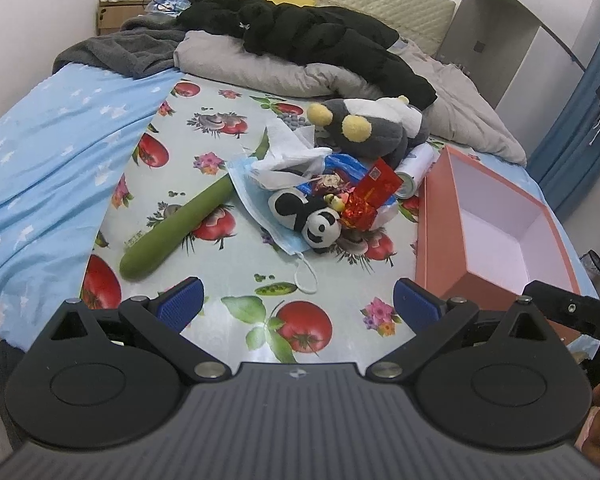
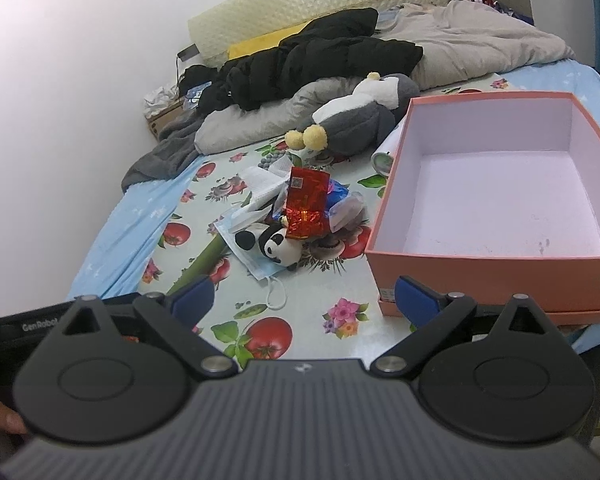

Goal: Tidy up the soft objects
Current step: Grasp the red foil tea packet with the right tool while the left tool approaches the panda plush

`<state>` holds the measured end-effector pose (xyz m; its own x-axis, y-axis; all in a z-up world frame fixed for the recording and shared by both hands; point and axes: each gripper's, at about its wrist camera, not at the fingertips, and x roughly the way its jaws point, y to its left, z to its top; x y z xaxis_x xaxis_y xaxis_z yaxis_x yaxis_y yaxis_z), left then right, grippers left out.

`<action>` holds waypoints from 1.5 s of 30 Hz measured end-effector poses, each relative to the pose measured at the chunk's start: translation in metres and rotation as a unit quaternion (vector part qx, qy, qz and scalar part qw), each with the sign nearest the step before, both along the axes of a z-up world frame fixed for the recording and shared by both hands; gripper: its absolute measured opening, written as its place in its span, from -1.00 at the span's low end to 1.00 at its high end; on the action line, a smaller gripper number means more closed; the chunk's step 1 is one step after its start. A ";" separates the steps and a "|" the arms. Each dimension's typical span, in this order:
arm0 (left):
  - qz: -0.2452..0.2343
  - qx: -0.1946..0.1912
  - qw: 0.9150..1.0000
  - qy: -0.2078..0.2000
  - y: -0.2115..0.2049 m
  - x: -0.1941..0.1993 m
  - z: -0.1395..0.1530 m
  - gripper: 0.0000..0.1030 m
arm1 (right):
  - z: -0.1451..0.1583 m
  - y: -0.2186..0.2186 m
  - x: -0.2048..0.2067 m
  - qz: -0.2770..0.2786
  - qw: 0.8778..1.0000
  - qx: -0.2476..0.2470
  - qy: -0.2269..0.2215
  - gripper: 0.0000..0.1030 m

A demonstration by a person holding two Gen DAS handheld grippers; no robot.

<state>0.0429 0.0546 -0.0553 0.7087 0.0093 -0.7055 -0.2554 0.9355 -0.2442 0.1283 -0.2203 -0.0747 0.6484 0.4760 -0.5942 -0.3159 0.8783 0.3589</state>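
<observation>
A small panda plush (image 1: 314,222) (image 2: 274,242) lies on a blue face mask (image 1: 260,216) in the middle of the fruit-print cloth (image 1: 236,312). Behind it is a grey penguin plush (image 1: 364,128) (image 2: 360,116) with yellow feet. A long green plush cucumber (image 1: 176,226) (image 2: 200,262) lies to the left. The open pink box (image 1: 496,216) (image 2: 496,200) with nothing inside sits to the right. My left gripper (image 1: 298,302) is open, hovering over the cloth's near edge. My right gripper (image 2: 304,296) is open too, in front of the box's near left corner.
A red foil packet (image 1: 374,194) (image 2: 306,208), white tissue (image 1: 288,152), a blue wrapper and a white can (image 1: 414,172) crowd the pile. Black jacket (image 1: 324,40), grey duvet (image 1: 452,104) and dark blanket (image 1: 112,52) fill the bed's far end.
</observation>
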 end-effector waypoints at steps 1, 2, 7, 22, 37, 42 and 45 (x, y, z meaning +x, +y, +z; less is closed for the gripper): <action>-0.003 0.001 1.000 -0.002 0.001 0.002 -0.001 0.99 | -0.001 0.001 0.001 0.001 1.000 0.001 -0.002 0.91; -0.006 0.002 1.000 -0.005 0.001 0.004 -0.003 0.98 | -0.002 0.003 0.001 0.000 1.000 0.000 -0.007 0.91; -0.022 0.002 1.000 -0.014 0.005 0.022 -0.017 0.97 | -0.005 0.017 0.015 0.000 1.000 -0.009 -0.021 0.93; -0.033 -0.029 0.999 0.008 0.035 0.098 -0.076 0.96 | -0.027 0.079 0.092 0.040 0.998 -0.040 -0.023 0.93; -0.087 -0.092 0.992 0.018 0.038 0.166 -0.126 0.52 | -0.074 0.115 0.178 0.017 0.997 -0.054 0.043 0.55; -0.090 -0.095 0.991 0.018 0.032 0.181 -0.136 0.35 | -0.096 0.118 0.193 0.013 0.995 -0.056 0.080 0.48; -0.094 -0.106 0.990 0.019 0.031 0.187 -0.143 0.20 | -0.103 0.119 0.198 0.008 0.995 -0.057 0.087 0.47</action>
<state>0.2301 0.0857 -0.1987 0.6571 -0.2702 -0.7037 -0.0951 0.8964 -0.4330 0.3267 -0.1016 -0.1773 0.5244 0.4082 -0.7473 -0.2715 0.9119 0.3077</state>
